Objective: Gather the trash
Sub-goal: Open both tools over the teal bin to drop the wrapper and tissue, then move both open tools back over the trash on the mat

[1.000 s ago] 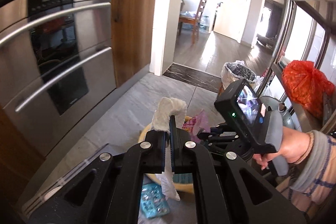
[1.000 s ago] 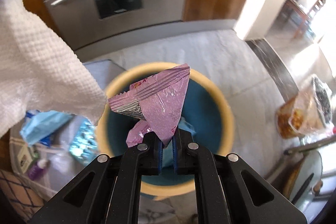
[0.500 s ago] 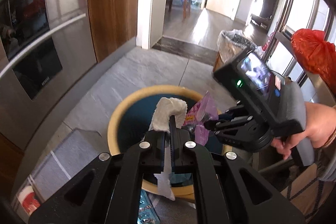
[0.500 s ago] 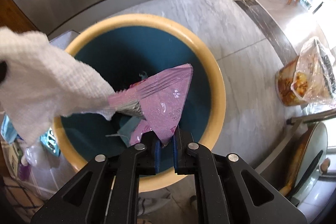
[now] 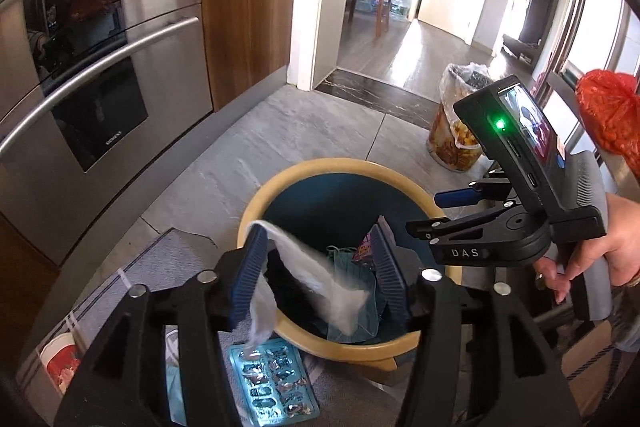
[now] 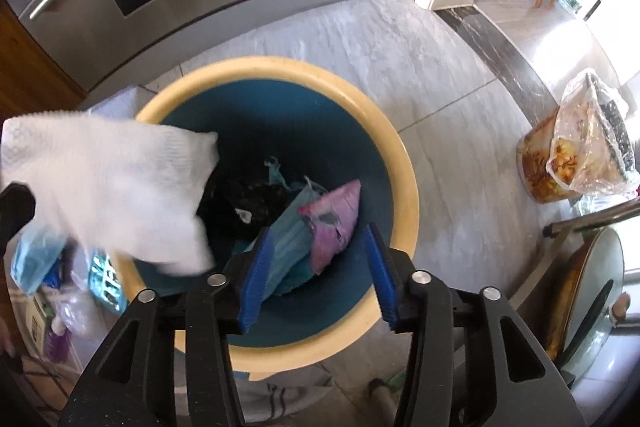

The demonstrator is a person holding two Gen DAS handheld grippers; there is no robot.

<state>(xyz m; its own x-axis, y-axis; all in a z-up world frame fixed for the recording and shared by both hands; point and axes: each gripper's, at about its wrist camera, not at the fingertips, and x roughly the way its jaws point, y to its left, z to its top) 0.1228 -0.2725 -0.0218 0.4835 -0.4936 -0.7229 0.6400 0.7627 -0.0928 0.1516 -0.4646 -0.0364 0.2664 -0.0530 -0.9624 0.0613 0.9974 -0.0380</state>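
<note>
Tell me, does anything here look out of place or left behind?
Yes. A blister pack lies on the mat just outside the bin, not in it. The paper towel hangs off one pad of the opening left gripper, draped over the bin's mouth. The pink wrapper already lies inside, clear of the opening right gripper.

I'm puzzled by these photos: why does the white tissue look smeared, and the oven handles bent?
Left wrist view: tissue blurs mid-fall over the bin; the fisheye lens bows the oven handles. Right wrist view: tissue smeared too.
</note>
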